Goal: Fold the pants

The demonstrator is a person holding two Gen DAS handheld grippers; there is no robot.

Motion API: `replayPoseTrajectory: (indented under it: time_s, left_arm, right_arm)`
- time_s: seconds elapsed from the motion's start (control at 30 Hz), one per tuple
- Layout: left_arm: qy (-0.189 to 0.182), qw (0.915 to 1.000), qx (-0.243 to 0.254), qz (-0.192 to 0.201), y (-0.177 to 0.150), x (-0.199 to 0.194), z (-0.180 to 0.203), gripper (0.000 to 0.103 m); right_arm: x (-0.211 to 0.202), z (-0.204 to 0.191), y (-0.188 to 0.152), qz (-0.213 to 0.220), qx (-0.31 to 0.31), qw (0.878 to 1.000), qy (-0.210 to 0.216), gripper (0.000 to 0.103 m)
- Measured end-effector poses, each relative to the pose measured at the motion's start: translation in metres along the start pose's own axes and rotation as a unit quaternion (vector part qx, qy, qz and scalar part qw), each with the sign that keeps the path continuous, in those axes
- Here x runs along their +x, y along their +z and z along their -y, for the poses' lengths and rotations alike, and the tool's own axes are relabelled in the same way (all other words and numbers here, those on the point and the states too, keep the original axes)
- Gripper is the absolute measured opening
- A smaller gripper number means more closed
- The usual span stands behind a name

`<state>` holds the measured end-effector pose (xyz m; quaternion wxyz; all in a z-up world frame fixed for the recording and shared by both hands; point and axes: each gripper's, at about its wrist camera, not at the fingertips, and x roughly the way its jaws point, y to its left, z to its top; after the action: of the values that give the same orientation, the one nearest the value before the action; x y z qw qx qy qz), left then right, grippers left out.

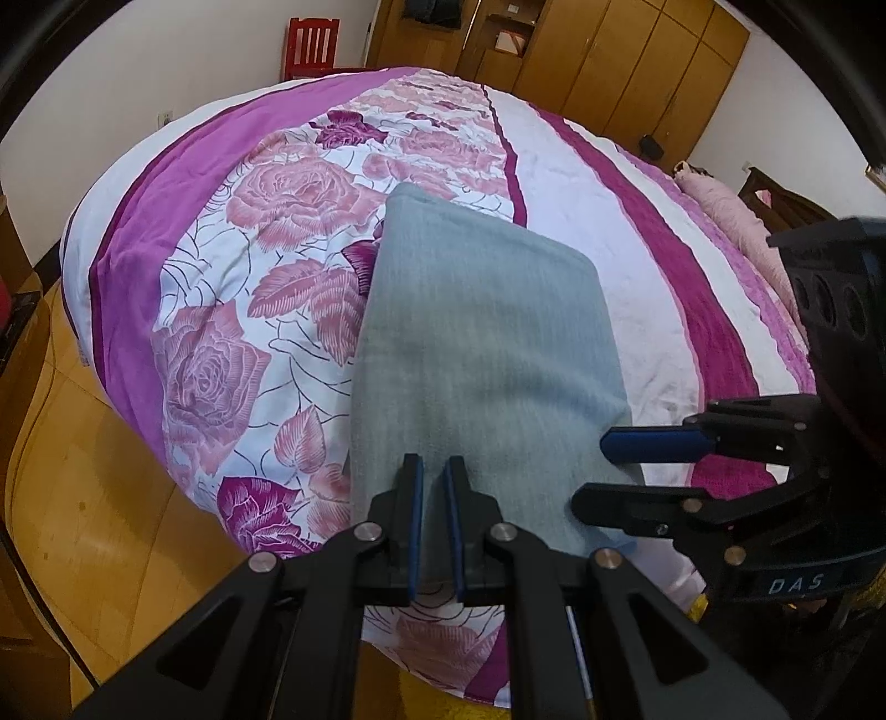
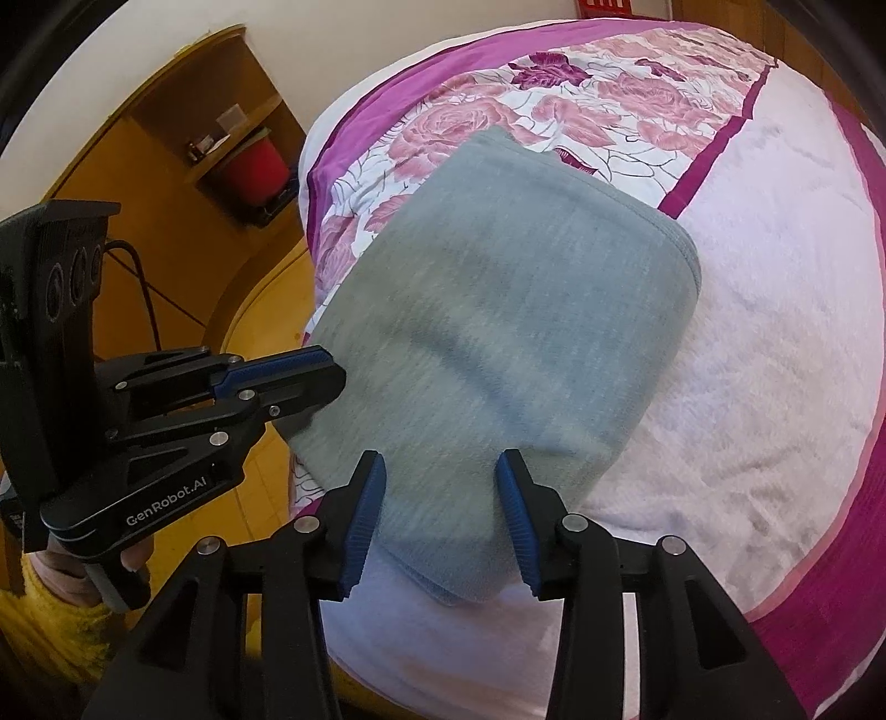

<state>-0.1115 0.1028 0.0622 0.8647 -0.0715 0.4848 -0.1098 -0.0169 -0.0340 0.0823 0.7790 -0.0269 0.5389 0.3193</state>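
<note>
The folded grey-blue denim pants lie as a compact, rounded rectangle on the bed, across the line where the bedspread's pink-and-magenta rose print meets its plain white band. The near edge of the fold sits close to the near side of the mattress, the far edge pointing up the bed.

The left gripper points steeply down at the near edge of the pants — its black jaws with blue pads are drawn almost together, and a thin fold of the denim is pinched between them. In the right wrist view the same gripper comes in from the left and meets the pants at their left-hand corner.

The right gripper has its jaws parted on either side of the near corner of the pants; the cloth lies between the blue pads, but they do not press on it. From the left wrist view it reaches in from the right with a clear gap between its fingers.

Beyond the bed stand a long wooden wardrobe and a red slatted chair; a yellow sleeve shows under the left gripper's handle.
</note>
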Motion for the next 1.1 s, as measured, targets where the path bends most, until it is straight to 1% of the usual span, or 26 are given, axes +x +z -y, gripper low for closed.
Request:
replayPoseTrajectory:
  time_s: [0.13,0.2,0.27,0.33,0.37,0.47,0.53,0.6,0.63,0.7,0.8,0.9,1.0,1.07,1.1]
  left_arm:
    - [0.004,1.0000,0.002,0.005,0.003,-0.005,0.002,0.009]
    - [0.002,1.0000,0.003,0.009,0.005,-0.010,0.003,0.018]
    - [-0.003,0.9999,0.004,0.014,0.008,-0.014,0.004,0.037]
    - [0.001,0.9998,0.011,0.019,0.012,-0.018,0.006,0.046]
    - [0.008,0.9996,0.017,0.020,0.014,-0.019,0.007,0.048]
    - [0.020,0.9991,0.028,0.024,0.021,-0.018,0.009,0.050]
    - [0.030,0.9992,0.020,0.016,0.028,-0.011,0.005,0.050]
    - [0.031,0.9994,0.007,0.010,0.032,-0.003,-0.002,0.051]
    - [0.024,0.9997,0.000,0.006,0.035,0.001,-0.005,0.051]
    - [0.006,0.9999,-0.011,0.000,0.039,0.008,-0.010,0.051]
    - [-0.015,0.9996,-0.021,-0.010,0.045,0.017,-0.014,0.053]
    - [-0.027,0.9993,-0.021,-0.017,0.048,0.025,-0.015,0.057]
    - [-0.033,0.9991,-0.019,-0.020,0.048,0.033,-0.016,0.063]
    - [-0.032,0.9991,-0.019,-0.022,0.048,0.037,-0.019,0.071]
    - [-0.034,0.9989,-0.021,-0.024,0.048,0.038,-0.020,0.072]
  right_arm:
    - [-0.008,0.000,0.001,0.014,-0.002,1.000,0.002,0.043]
    - [-0.018,0.002,0.002,0.032,0.001,0.999,0.004,0.043]
    - [-0.029,0.006,0.004,0.055,0.007,0.998,0.002,0.044]
    - [-0.040,0.015,0.004,0.082,0.022,0.996,-0.002,0.053]
    - [-0.044,0.020,0.005,0.092,0.031,0.995,-0.004,0.055]
    - [-0.048,0.036,0.004,0.108,0.061,0.992,-0.006,0.057]
    - [-0.043,0.050,0.003,0.104,0.089,0.990,-0.013,0.057]
    - [-0.032,0.065,0.001,0.092,0.119,0.989,-0.012,0.057]
    - [-0.029,0.070,0.000,0.088,0.127,0.988,-0.007,0.057]
    - [-0.018,0.081,-0.003,0.077,0.151,0.985,0.016,0.057]
    - [-0.006,0.086,-0.001,0.072,0.162,0.984,0.036,0.057]
    - [0.005,0.090,0.002,0.066,0.166,0.982,0.059,0.057]
    - [0.016,0.094,0.004,0.063,0.172,0.980,0.083,0.057]
    - [0.021,0.096,0.005,0.062,0.175,0.978,0.095,0.057]
    - [0.025,0.097,0.005,0.062,0.178,0.976,0.105,0.057]
